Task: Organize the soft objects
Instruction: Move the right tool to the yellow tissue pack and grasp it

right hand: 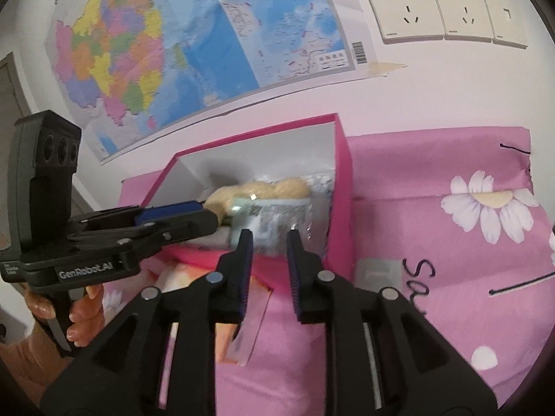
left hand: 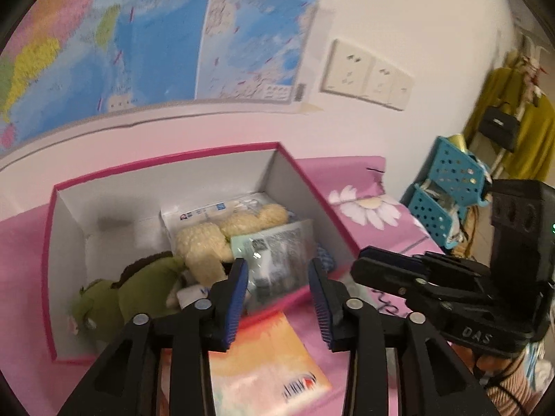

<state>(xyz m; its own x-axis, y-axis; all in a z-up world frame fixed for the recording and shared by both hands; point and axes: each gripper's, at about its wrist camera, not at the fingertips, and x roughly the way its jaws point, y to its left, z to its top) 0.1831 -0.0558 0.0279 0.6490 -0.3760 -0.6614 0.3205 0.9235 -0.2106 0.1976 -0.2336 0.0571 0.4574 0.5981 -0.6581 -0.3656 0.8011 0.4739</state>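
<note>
Both the left claw (left hand: 279,298) and the right claw (right hand: 269,274) stand parted, gripping nothing. Just ahead of them, the pink box (left hand: 308,180) holds a cream plush (left hand: 208,242), a green plush (left hand: 138,284) and a shiny packet (left hand: 281,253).

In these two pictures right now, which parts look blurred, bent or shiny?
Left wrist view: the wall map is smeared, the wall edge bows from fisheye, and the clear plastic packet in the pink cardboard box glints. Right wrist view: that packet is blurred, while the white wall sockets stay sharp.
</note>
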